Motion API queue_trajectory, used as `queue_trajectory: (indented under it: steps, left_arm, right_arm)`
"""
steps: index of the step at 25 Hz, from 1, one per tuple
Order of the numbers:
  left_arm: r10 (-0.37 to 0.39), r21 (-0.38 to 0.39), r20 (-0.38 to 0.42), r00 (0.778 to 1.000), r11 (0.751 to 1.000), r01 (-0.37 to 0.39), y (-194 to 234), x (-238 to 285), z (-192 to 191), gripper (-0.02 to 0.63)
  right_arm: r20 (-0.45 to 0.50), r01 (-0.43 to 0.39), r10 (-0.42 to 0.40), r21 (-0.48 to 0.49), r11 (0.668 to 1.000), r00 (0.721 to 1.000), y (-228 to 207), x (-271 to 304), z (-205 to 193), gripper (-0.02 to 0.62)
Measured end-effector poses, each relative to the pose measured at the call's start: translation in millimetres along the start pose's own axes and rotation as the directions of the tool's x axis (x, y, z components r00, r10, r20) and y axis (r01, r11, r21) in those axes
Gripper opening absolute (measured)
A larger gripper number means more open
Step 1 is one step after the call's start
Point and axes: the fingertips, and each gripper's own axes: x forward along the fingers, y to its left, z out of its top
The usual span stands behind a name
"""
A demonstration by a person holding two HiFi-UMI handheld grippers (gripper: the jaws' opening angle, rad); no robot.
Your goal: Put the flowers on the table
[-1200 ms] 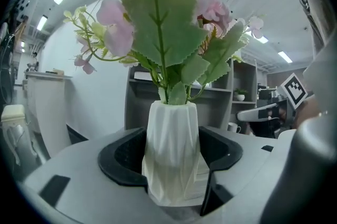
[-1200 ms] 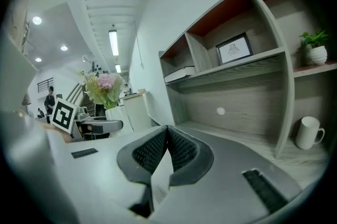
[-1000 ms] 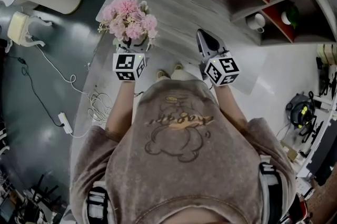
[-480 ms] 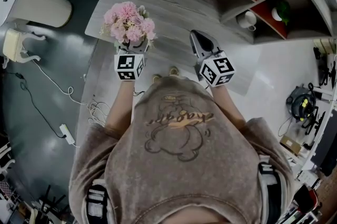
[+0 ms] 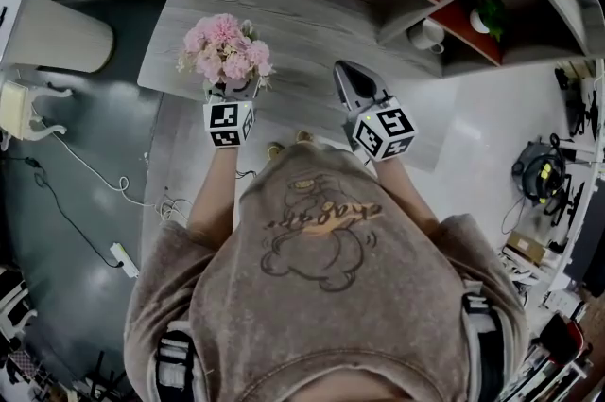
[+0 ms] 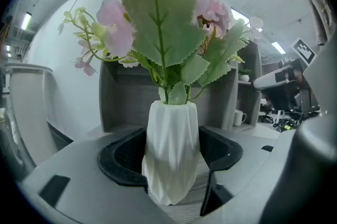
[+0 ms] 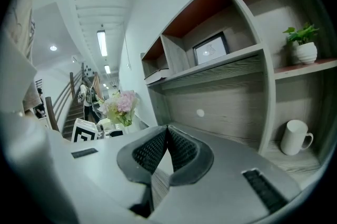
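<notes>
A white faceted vase [image 6: 171, 157] of pink flowers [image 5: 225, 46] and green leaves is held between the jaws of my left gripper [image 5: 231, 97]. In the left gripper view the vase stands upright over the grey wood-grain table [image 5: 312, 41], with the black pads pressed on both its sides. I cannot tell whether its base touches the surface. My right gripper [image 5: 354, 83] hovers over the table to the right of the flowers, its jaws closed with nothing between them. The bouquet [image 7: 120, 106] shows small at the left in the right gripper view.
A shelf unit with red backing runs along the table's far side; it holds a white mug [image 7: 295, 137], a small potted plant [image 7: 303, 44], a framed picture [image 7: 211, 49] and a book [image 7: 160, 75]. A white rounded chair [image 5: 47, 26] stands left, with cables [image 5: 85, 201] on the dark floor.
The person has stepped closer to the desk; both grippers now reach farther over the table, and the vase of flowers has moved forward with the left gripper.
</notes>
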Motion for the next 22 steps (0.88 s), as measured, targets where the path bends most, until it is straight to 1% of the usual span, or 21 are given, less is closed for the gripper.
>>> queue_trajectory:
  steps: [6, 12, 22]
  left_arm:
    - [0.005, 0.005, 0.006, 1.0, 1.0, -0.005, -5, 14, 1, 0.319]
    - [-0.001, 0.023, 0.011, 1.0, 1.0, 0.001, -6, 15, 2, 0.319]
    - [0.0, 0.017, 0.017, 1.0, 1.0, 0.0, -6, 15, 1, 0.319]
  right_arm:
    - [-0.003, 0.023, -0.023, 0.004, 1.0, 1.0, -17, -8, -2, -0.003]
    - [-0.007, 0.03, -0.03, 0.012, 0.999, 1.0, -18, -6, -3, -0.003]
    - [-0.014, 0.027, -0.027, 0.018, 0.999, 1.0, -18, -5, -7, -0.003]
